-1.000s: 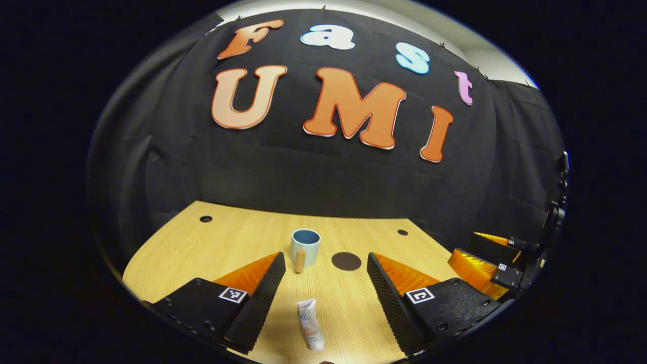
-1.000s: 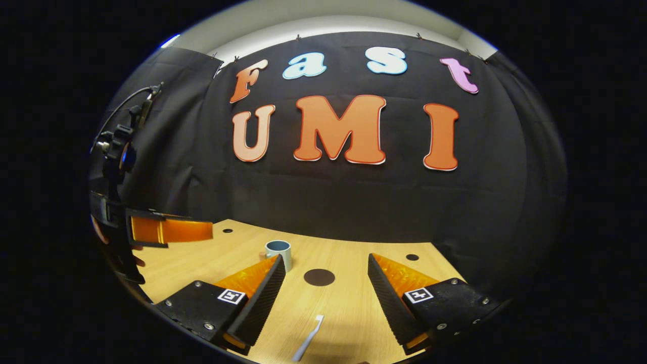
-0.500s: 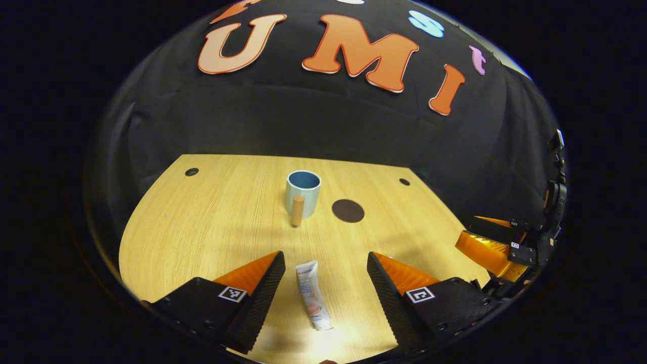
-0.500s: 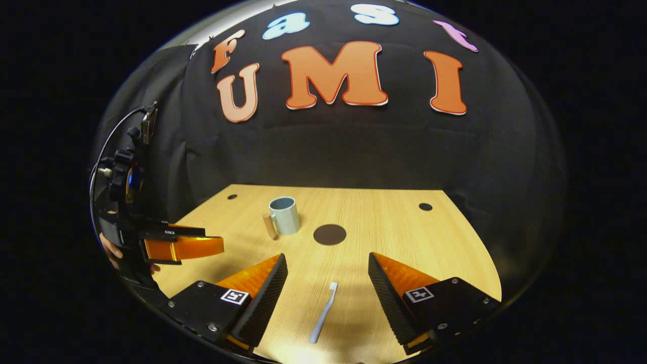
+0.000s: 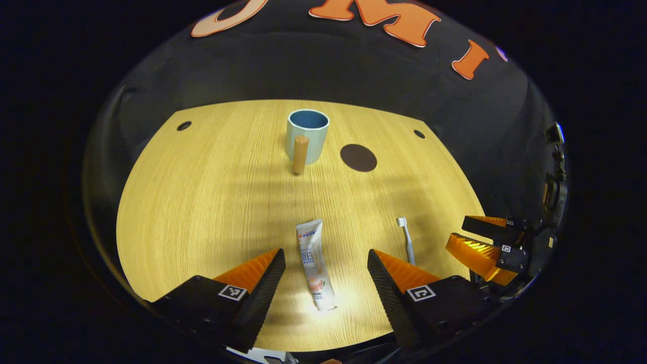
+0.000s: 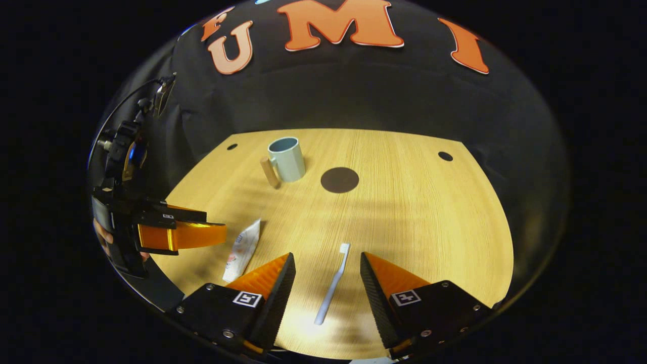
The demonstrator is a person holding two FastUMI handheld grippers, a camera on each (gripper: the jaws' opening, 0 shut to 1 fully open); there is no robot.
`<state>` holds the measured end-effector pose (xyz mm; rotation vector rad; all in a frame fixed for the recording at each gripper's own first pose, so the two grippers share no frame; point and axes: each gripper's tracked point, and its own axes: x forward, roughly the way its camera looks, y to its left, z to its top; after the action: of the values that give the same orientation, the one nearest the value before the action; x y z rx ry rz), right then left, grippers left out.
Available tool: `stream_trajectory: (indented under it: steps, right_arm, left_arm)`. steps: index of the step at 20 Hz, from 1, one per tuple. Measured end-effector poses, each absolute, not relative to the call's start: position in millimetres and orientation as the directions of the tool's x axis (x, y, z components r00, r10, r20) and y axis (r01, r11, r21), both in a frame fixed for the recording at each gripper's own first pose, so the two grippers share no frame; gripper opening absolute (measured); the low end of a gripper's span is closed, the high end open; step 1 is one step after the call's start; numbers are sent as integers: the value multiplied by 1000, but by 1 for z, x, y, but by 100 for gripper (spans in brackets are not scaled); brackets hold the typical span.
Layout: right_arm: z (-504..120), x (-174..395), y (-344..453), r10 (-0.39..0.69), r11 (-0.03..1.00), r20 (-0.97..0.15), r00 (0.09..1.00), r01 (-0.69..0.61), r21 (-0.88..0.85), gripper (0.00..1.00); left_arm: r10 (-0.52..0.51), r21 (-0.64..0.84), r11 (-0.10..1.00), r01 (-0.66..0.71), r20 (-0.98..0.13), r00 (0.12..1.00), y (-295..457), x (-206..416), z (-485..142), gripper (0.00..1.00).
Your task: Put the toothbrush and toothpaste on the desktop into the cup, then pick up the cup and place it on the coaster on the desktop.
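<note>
A white toothpaste tube (image 5: pixel 315 263) lies flat on the wooden desktop (image 5: pixel 202 192), between the fingers of my open left gripper (image 5: pixel 326 258), which hangs above it. A pale toothbrush (image 6: pixel 333 283) lies between the fingers of my open right gripper (image 6: pixel 326 260), head pointing away. The toothbrush (image 5: pixel 406 238) also lies right of the tube in the left gripper view. A light blue cup (image 5: pixel 307 135) with a wooden handle stands upright at the far middle, with a dark round coaster (image 5: pixel 358 157) just right of it. The cup (image 6: pixel 286 158) and coaster (image 6: pixel 339 180) also appear in the right gripper view.
Small dark holes (image 5: pixel 184 125) mark the desktop's far corners. The black cloth wall rises behind the desk. The other gripper (image 6: pixel 177 235), held by a hand, hangs at the left over the toothpaste (image 6: pixel 243 250) in the right gripper view.
Both grippers have tilted downward and drawn over the desk's near side; the tube and the toothbrush now lie farther up between the fingers. The right gripper's fingers have narrowed slightly.
</note>
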<state>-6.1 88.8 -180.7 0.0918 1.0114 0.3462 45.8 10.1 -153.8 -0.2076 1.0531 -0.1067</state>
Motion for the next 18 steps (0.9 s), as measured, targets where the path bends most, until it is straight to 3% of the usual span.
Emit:
stream_trajectory:
  steps: [1,5,6,7,18]
  right_arm:
    - [-188,-9,89,321,942,-827,460,-246,229,72]
    - [-224,-10,81,275,958,-872,406,-194,212,71]
    - [-232,-11,82,275,958,-880,388,-186,217,65]
    - [-239,-12,82,271,959,-888,370,-179,219,67]
    - [-285,-26,90,229,964,-937,263,-197,180,42]
  left_arm:
    - [-188,-225,974,-23,-863,468,10,46,-154,98]
    - [-187,-220,973,-71,-930,318,15,31,-154,97]
    - [-178,-207,975,-73,-939,294,18,33,-153,97]
    - [-157,-185,980,-78,-948,278,24,37,-152,98]
    - [-102,-117,987,-109,-986,135,34,41,-188,84]
